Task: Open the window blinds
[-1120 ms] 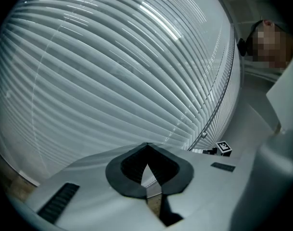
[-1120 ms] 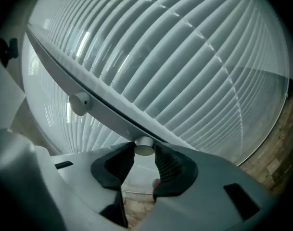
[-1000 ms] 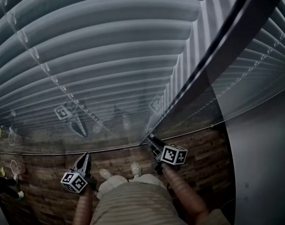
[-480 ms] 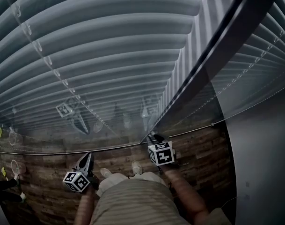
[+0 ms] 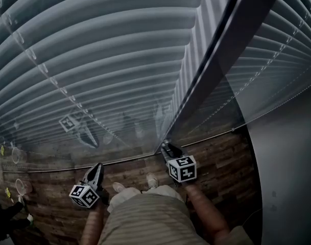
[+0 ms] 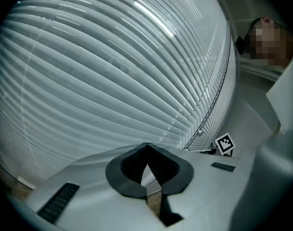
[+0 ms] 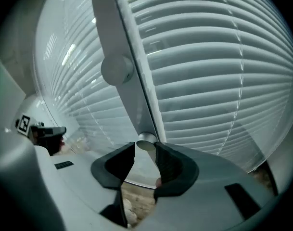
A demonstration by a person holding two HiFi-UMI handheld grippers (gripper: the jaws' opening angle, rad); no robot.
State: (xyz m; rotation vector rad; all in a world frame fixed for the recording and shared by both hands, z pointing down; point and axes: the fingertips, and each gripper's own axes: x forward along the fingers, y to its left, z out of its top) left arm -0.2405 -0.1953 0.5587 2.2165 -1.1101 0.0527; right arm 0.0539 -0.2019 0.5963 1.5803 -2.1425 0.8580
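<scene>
White slatted blinds (image 5: 104,60) fill the window in front of me, their slats overlapping; a second panel (image 5: 278,60) hangs right of a dark upright frame bar (image 5: 221,50). The thin clear tilt wand (image 7: 136,81) hangs down to a round end cap (image 7: 146,142). My right gripper (image 7: 145,150) (image 5: 167,147) is shut on that end, the cap pinched between the pad tips; its jaws have just eased open slightly. My left gripper (image 5: 96,168) (image 6: 146,150) is held lower left, short of the blinds, shut with nothing in it.
The glass mirrors a gripper's marker cube (image 5: 68,122). A white frame post with a round knob (image 7: 116,69) stands beside the wand. Below lie the bottom rail (image 5: 68,166), a wood-plank floor (image 5: 221,152), my shoes (image 5: 118,188), and small objects at the left (image 5: 20,188).
My right gripper has rolled about its own line on the wand's end, its marker cube showing another face. The left gripper has risen slightly.
</scene>
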